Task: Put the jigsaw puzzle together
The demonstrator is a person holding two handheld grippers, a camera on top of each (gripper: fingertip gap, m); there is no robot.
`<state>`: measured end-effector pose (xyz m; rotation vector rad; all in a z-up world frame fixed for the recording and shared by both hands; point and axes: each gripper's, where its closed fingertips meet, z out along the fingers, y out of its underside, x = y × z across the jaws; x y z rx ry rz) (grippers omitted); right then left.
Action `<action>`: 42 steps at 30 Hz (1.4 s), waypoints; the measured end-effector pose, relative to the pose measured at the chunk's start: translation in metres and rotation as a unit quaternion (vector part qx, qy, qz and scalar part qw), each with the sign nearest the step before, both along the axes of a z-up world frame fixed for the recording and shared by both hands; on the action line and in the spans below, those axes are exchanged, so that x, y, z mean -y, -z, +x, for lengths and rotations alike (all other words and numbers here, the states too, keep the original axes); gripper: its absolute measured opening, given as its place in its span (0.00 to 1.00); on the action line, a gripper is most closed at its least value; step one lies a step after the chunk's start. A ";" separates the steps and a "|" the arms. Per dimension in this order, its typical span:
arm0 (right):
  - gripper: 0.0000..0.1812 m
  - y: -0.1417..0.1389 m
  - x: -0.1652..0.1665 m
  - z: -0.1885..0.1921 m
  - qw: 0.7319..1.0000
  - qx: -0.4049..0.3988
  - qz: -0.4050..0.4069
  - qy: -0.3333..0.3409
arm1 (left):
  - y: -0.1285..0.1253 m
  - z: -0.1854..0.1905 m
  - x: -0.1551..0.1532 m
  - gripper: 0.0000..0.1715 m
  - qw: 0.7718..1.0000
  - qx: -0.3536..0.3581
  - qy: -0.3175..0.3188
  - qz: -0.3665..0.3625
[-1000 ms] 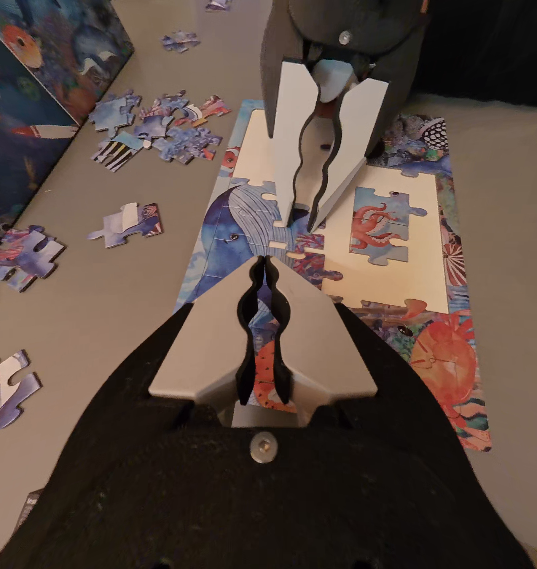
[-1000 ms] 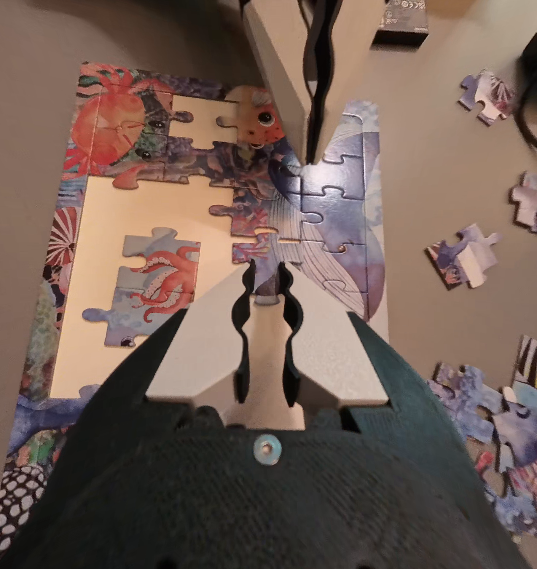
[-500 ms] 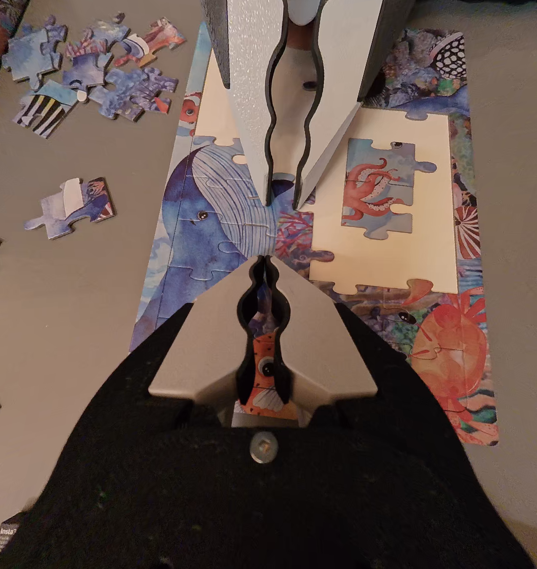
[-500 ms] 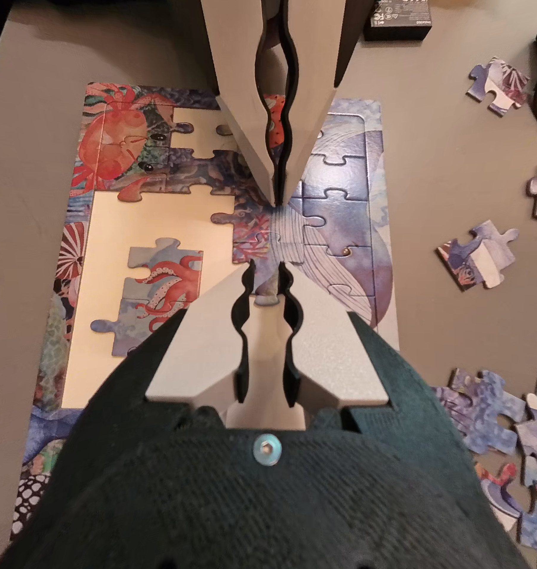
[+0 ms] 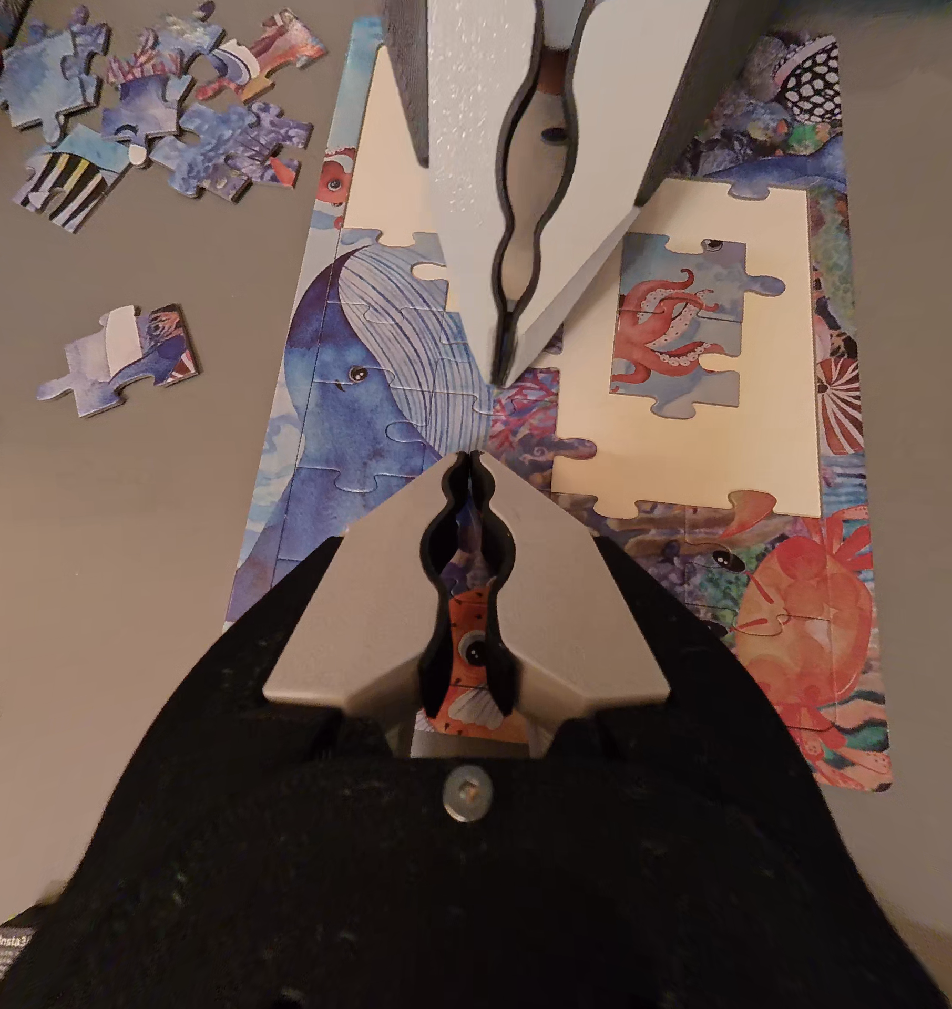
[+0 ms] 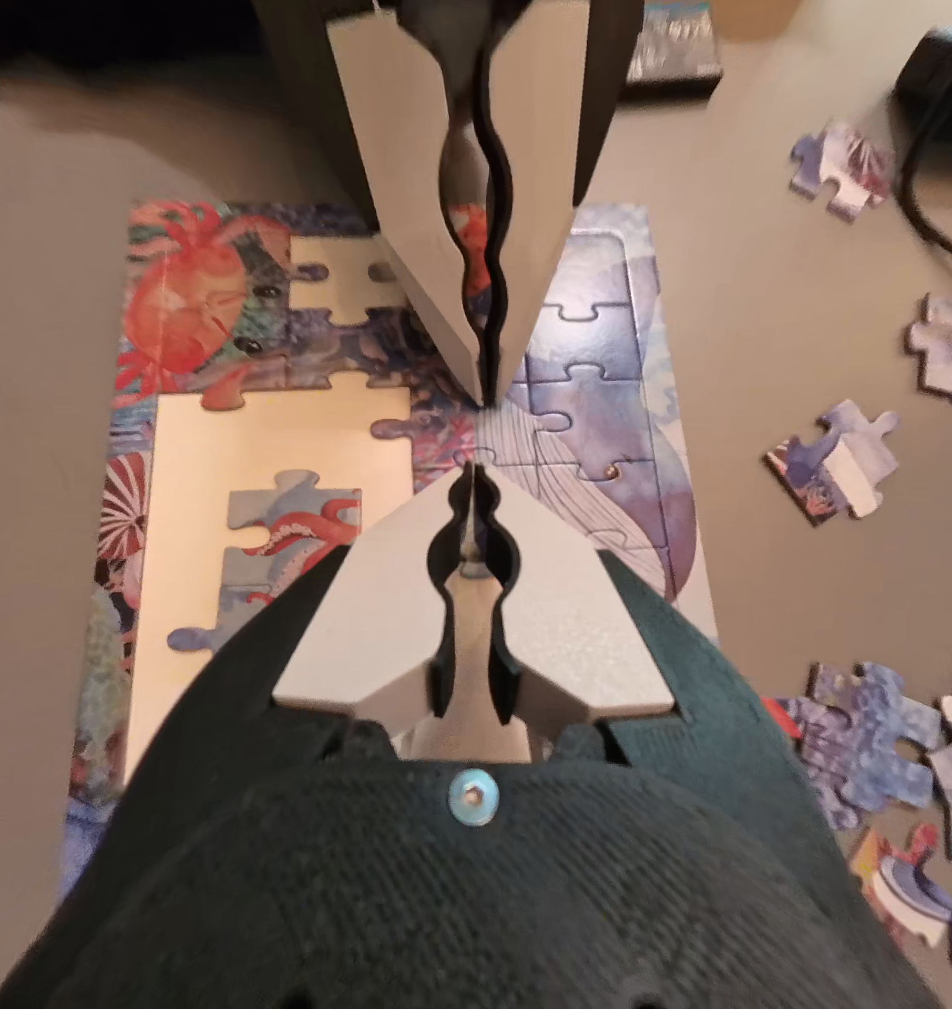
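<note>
The jigsaw puzzle (image 5: 517, 437) is lying flat on the grey tabletop (image 5: 135, 518), filling the middle of the left wrist view, with a cream gap of bare backing showing in its upper right part. The left gripper (image 5: 471, 456) is sitting low over the whale section at centre frame, its fingers (image 5: 386, 589) pinched together with nothing between them. The right gripper (image 5: 503, 377) is coming down from the top of the frame, its fingers also closed to a point and empty, and it is meeting the puzzle just beside the left one. Both tips are probably pressing on a seam to seat the whale pieces flush; whether they are truly touching the surface is hard to tell.

A joined pair of octopus pieces (image 5: 681, 327) is resting loose inside the cream gap, likely parked until its neighbours arrive. Loose pieces (image 5: 151, 114) are spread at the upper left, face up, easy to sort, and one single piece (image 5: 124, 360) is lying apart at the left edge.

A dark card with small white print (image 5: 4, 961) is peeking in at the lower left corner.
</note>
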<state>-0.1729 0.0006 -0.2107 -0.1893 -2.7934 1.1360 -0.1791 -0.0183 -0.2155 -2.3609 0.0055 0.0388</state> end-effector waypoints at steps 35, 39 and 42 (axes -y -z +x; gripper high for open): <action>0.00 -0.101 -0.175 -0.082 0.930 -0.090 -0.210 0.288 | -0.066 -0.106 0.071 0.00 0.943 -0.057 -0.290 0.152; 0.00 -0.121 -0.214 -0.091 0.894 -0.110 -0.264 0.345 | -0.069 -0.108 0.072 0.00 0.940 -0.054 -0.295 0.163; 0.01 -0.118 -0.229 -0.097 0.882 -0.102 -0.276 0.368 | -0.070 -0.107 0.072 0.00 0.940 -0.054 -0.294 0.166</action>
